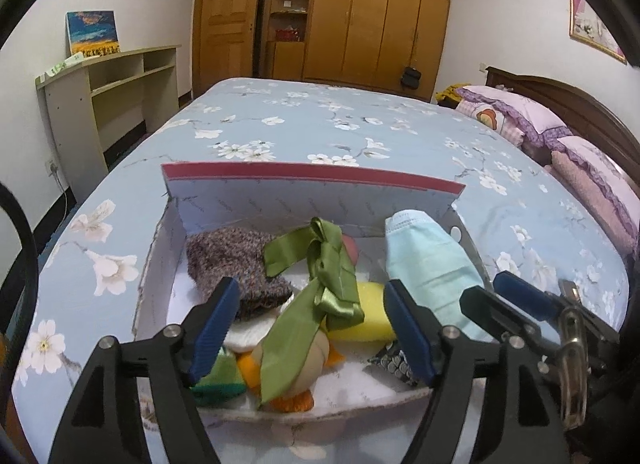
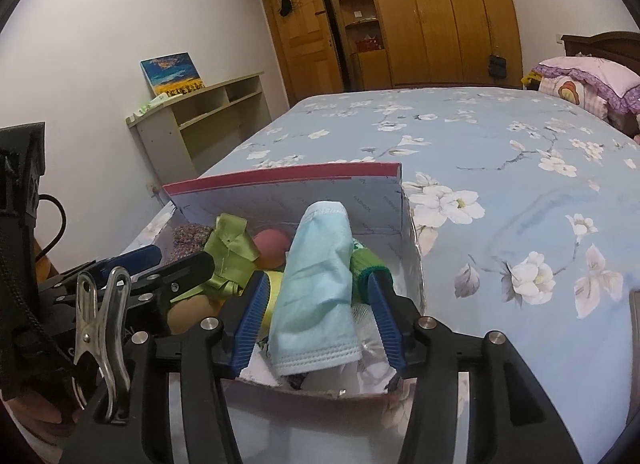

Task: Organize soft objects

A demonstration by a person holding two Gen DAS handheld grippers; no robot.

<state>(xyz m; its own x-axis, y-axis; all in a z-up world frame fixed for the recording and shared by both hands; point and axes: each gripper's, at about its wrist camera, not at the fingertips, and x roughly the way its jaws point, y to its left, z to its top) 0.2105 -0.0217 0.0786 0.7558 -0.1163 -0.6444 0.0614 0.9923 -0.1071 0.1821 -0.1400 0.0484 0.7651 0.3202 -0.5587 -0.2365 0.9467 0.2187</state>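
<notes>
Over the near edge of the bed (image 1: 340,120), we see an open cardboard box (image 1: 316,200) with both grippers above it. The left gripper (image 1: 312,328) has its fingers spread wide, pinching nothing; a green ribbon (image 1: 320,276) and a stuffed toy (image 1: 304,364) lie between the pads, but we cannot tell whether either pad touches them. The right gripper (image 2: 316,320) stands partly spread around a light blue face mask (image 2: 316,288); the mask lies between the blue pads, which do not visibly press on it.

The left wrist view shows more of the box: a speckled knitted piece (image 1: 236,264) at its far left corner, a yellow sponge (image 1: 368,316), a green cloth (image 1: 220,380) at the near left, a dark patterned piece (image 1: 394,362) near the front wall. The right wrist view alone shows a pink ball (image 2: 272,246) at the back wall and a green knitted item (image 2: 366,264) right of the mask.

The raised lid (image 2: 296,192) stands at the far side. A shelf unit (image 1: 112,96), wardrobe (image 1: 380,16) and pillows (image 1: 520,116) sit beyond. A metal clip (image 2: 104,324) on the left gripper blocks part of the right view.
</notes>
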